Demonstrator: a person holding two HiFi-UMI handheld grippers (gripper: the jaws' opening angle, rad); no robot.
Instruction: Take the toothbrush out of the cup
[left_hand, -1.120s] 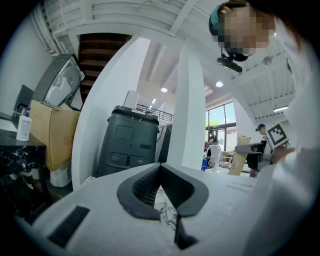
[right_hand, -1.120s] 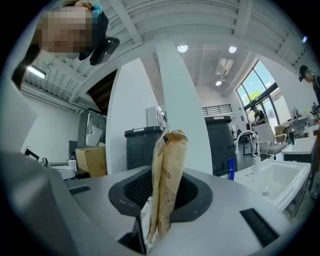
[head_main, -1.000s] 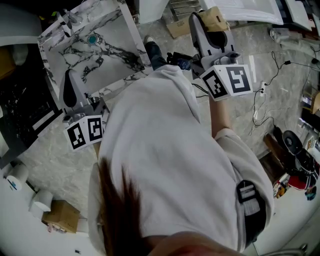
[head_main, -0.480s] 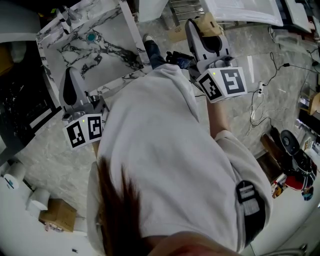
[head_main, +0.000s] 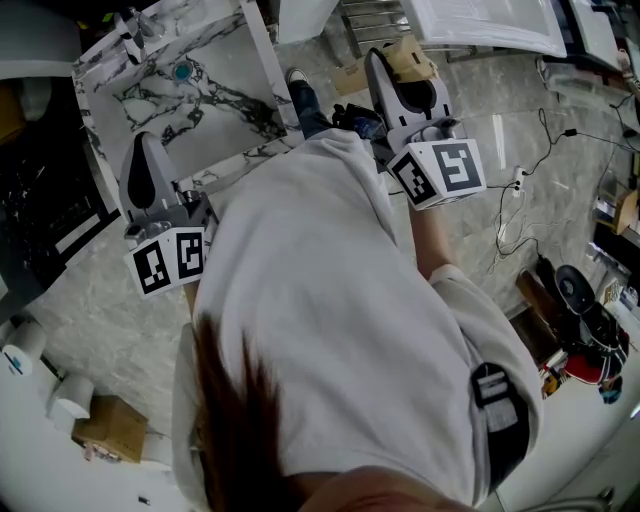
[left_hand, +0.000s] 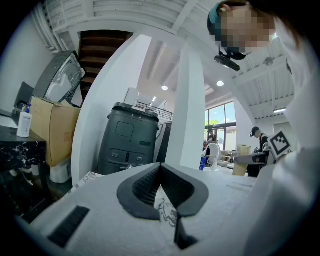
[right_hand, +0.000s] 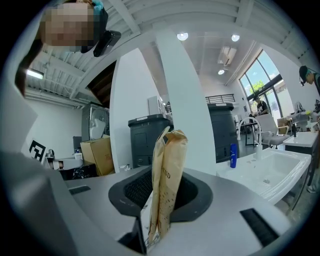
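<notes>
Trainee: Where is the toothbrush? I can't pick out it or a cup for certain.

Coach: Nor can I. The only candidate is a small teal round thing (head_main: 183, 72) on the marble tabletop (head_main: 215, 60), well apart from the left gripper (left_hand: 159, 175) and too small to name.

Trainee: And the jaws?

Coach: The left jaws are pressed together with nothing between them. The right gripper (right_hand: 161, 197) is clamped on a tan paper packet (right_hand: 169, 165) that stands upright between its jaws.

Trainee: So which hand goes in?

Coach: The left, I'd judge: it is nearer the tabletop and free. Part the jaws before reaching, come in over the cup from above, pinch the handle and lift straight up so the cup doesn't tip. The right can take nothing until that packet is set down.
</notes>
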